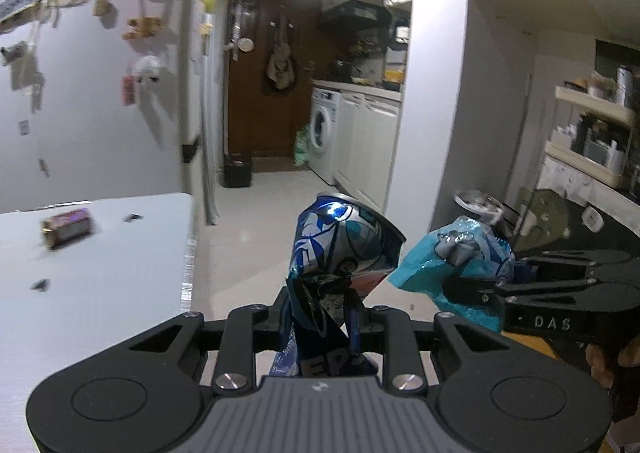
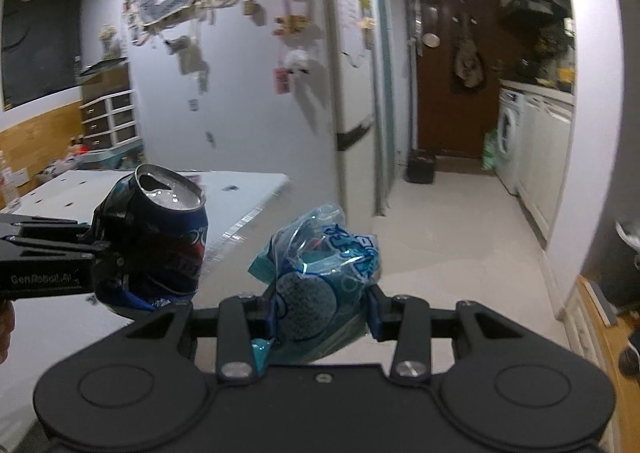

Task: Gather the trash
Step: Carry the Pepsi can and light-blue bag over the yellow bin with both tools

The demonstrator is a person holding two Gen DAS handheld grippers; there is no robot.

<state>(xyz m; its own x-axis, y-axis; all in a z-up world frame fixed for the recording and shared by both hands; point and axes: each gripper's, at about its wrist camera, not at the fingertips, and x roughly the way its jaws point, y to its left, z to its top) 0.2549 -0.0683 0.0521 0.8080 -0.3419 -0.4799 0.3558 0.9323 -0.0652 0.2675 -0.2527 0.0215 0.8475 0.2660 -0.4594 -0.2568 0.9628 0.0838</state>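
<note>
So on the left there's the white surface point(image 1: 100, 253) with a small wrapper point(image 1: 68, 228) lying on it, and just past its edge the left gripper point(image 1: 320, 307) has its fingers pinching a crushed blue soda can point(image 1: 340, 241) up in the air. Right beside it, the right gripper point(image 2: 320, 309) has its fingers clamped on a crumpled blue cookie wrapper point(image 2: 320, 273), also off the surface, over the floor point(image 2: 440, 221).
</note>
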